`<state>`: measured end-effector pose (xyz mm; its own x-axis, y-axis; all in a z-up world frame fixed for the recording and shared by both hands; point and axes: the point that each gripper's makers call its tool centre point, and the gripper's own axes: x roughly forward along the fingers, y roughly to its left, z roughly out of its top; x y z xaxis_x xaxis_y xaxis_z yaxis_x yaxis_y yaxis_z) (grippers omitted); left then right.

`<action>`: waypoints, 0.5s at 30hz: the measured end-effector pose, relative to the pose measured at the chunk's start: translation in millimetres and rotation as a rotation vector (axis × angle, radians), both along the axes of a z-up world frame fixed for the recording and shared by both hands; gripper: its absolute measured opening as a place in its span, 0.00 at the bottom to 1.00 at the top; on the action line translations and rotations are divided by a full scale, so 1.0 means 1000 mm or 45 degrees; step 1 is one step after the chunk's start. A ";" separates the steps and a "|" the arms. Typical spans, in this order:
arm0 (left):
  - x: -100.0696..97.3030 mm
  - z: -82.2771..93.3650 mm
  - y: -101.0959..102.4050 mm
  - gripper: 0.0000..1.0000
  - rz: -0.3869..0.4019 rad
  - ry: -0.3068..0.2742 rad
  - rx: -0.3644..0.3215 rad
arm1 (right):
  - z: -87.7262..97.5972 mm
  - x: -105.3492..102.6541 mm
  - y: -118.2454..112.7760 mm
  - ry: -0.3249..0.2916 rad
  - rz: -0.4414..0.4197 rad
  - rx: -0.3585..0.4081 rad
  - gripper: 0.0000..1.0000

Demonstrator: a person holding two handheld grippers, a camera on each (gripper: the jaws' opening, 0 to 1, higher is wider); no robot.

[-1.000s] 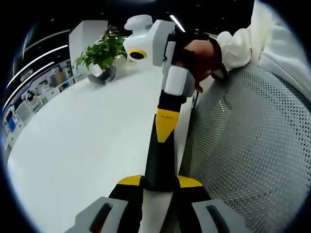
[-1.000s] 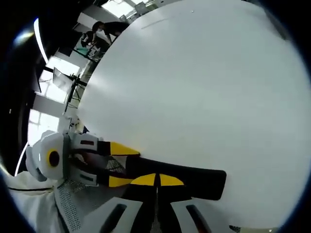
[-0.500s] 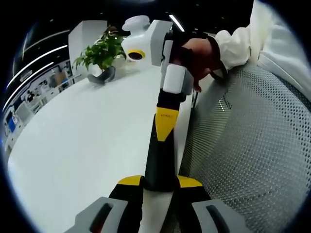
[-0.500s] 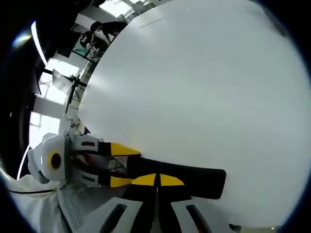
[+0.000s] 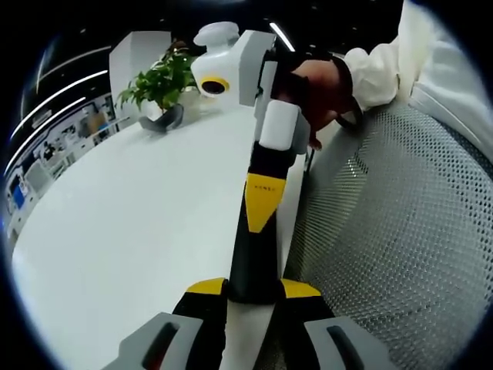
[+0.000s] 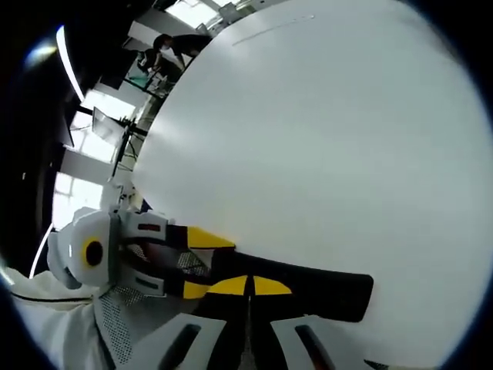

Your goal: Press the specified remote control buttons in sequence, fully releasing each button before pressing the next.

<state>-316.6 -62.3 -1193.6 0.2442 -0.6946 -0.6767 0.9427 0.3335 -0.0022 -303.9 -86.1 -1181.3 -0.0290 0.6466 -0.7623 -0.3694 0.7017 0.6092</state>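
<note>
**Remote held at desk edge; scarcely any change in the last second**

1. The left claw (image 5: 253, 287) is clenched on one end of the black remote (image 5: 250, 258), with a yellow jaw on either side of it. The right gripper view confirms this: the left claw (image 6: 196, 262) clamps the remote (image 6: 308, 285) from the left.

2. The remote lies along the near edge of the white desk (image 5: 139, 216). It sits between the desk top and a grey mesh surface (image 5: 385, 231).

3. The right claw (image 5: 259, 220) is closed with nothing between its jaws, and its yellow tips are together. It points down onto the remote's upper face. In its own view the right claw (image 6: 248, 285) meets the remote about mid-length. Whether it is bearing down on a button cannot be told, as no buttons can be made out.

4. A hand (image 5: 312, 89) in a white sleeve (image 5: 385, 69) grips the right gripper's handle.

5. Compared with one second and half a second ago:
   - Both grasps are the same, and the right claw's tips have stayed at much the same place on the remote.
   - The right gripper view has shifted a little as a whole. That is the camera moving, not the remote.

6. A potted plant (image 5: 162, 81) stands at the far end of the desk. People (image 6: 166, 46) are seen beyond the desk (image 6: 323, 139).
</note>
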 end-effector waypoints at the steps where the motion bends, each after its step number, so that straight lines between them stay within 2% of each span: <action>1: 0.000 0.000 0.000 0.25 0.000 0.000 -0.001 | -0.001 -0.001 0.000 0.000 0.003 -0.006 0.00; 15: 0.000 0.000 -0.001 0.25 0.000 0.000 0.011 | -0.004 0.001 0.001 -0.067 0.050 -0.033 0.00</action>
